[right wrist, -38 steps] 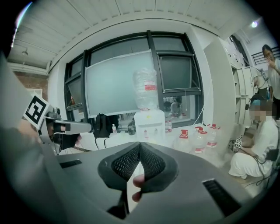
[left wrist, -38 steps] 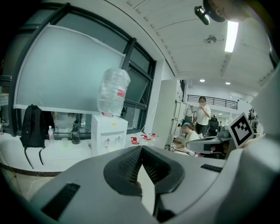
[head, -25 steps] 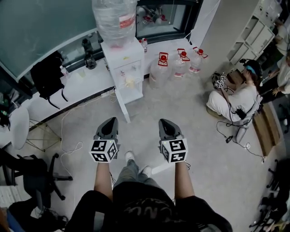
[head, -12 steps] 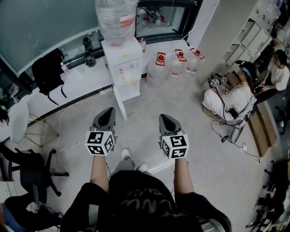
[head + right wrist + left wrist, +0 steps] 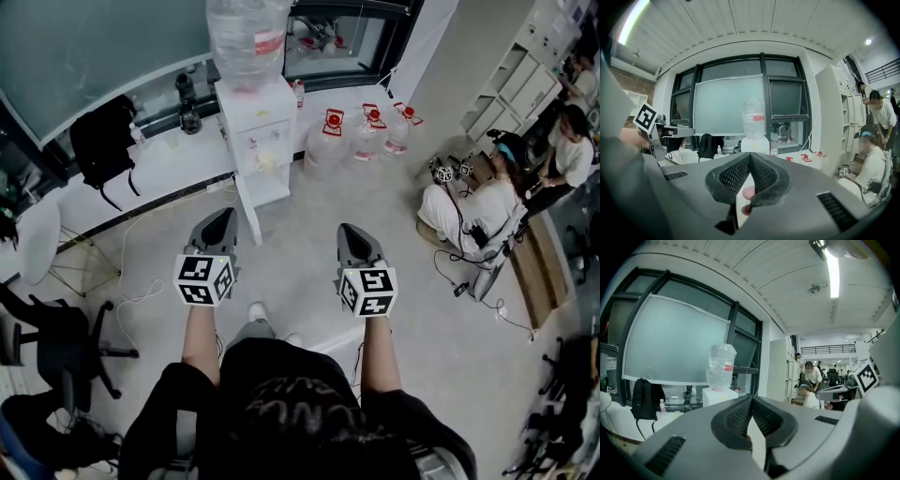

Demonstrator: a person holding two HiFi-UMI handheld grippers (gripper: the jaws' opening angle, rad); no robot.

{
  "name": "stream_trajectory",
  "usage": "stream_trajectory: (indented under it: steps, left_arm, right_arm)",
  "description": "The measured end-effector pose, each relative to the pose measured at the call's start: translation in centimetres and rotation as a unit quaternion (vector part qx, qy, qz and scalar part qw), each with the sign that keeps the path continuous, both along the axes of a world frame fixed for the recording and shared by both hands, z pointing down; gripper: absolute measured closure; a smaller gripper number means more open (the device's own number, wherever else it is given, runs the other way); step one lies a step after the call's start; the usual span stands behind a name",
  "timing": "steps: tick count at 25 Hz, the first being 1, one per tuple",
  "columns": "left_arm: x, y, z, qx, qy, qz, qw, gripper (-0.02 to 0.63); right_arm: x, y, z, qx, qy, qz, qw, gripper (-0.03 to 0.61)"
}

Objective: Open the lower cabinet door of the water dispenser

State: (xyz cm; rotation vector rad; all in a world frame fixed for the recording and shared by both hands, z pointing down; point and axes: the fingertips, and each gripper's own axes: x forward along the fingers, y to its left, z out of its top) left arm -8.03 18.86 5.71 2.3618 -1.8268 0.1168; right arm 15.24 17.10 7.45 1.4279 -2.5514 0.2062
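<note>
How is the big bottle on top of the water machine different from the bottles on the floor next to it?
The top bottle sits neck down on the water dispenser; the floor bottles stand upright, red caps on top. The top bottle is alone; the floor bottles are three in a row. All are big, clear water bottles.

No word or number can be read for certain. A red label [image 5: 269, 43] is borne by the bottle [image 5: 239, 28] on the water dispenser [image 5: 258, 127], but its print is too small to be made out. Red tags [image 5: 335, 119] are seen on the spare jugs [image 5: 330, 150]. Black-and-white square markers [image 5: 202, 280] are carried on the cubes of the left gripper [image 5: 224, 215] and the right gripper [image 5: 346, 229]. Faint lettering [image 5: 302, 413] is printed on the person's dark shirt [image 5: 281, 375], too blurred to be read.
</note>
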Motion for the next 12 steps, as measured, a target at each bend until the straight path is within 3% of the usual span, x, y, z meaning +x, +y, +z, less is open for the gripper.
stream_trajectory:
  steps: [12]
  left_arm:
    - [-1.3,0.0,-1.8,0.023,-0.003,-0.009,0.9997,0.601]
  right_arm:
    - [-0.9,-0.6,-1.5,0.020,0.004,-0.007,1.000,0.565]
